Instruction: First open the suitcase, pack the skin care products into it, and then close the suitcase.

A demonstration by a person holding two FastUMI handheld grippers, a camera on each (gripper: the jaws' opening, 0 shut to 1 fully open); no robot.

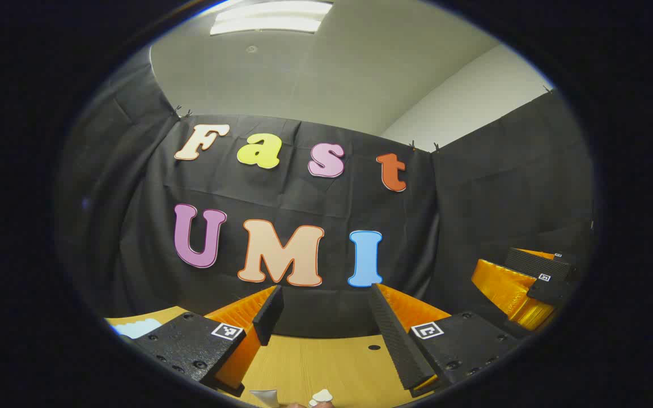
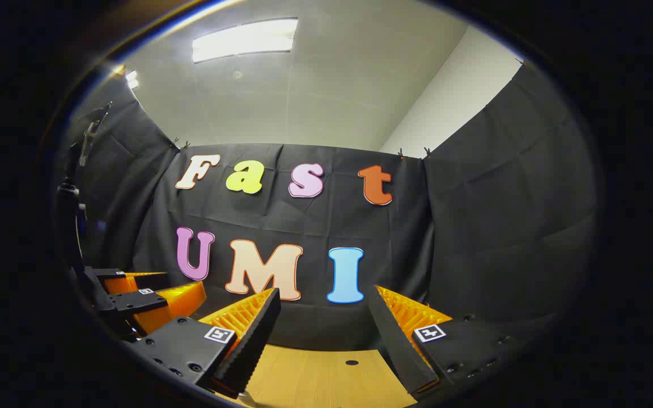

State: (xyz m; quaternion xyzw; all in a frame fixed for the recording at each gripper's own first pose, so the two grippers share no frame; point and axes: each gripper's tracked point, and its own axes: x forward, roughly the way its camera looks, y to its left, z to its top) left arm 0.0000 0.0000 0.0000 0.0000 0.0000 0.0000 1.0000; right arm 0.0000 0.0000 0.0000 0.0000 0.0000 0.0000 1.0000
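You hold both grippers level and side by side, aimed at the back wall, which looks like a ready pose before any work starts. The left gripper [image 1: 326, 317] has its fingers spread wide with nothing between them; past them you see only the wooden surface [image 1: 326, 362] and the black cloth. The right gripper [image 2: 321, 323] is the same: fingers well apart, empty, over the surface's far edge.

Each camera catches the other tool off to the side, so the two are near but not touching, with room for each to move without bumping its neighbour.

The suitcase cannot be found from here. Both cameras look too high, over the surface toward the wall. At the bottom rim of the left gripper view there are small white objects [image 1: 321, 395], and a pale blue-white patch [image 1: 136, 327] lies at the left edge; they might be skin care products, but they are too cut off to tell.

By this pose, opening the suitcase is not yet begun. You'll likely need to tip both grippers down to find the case.
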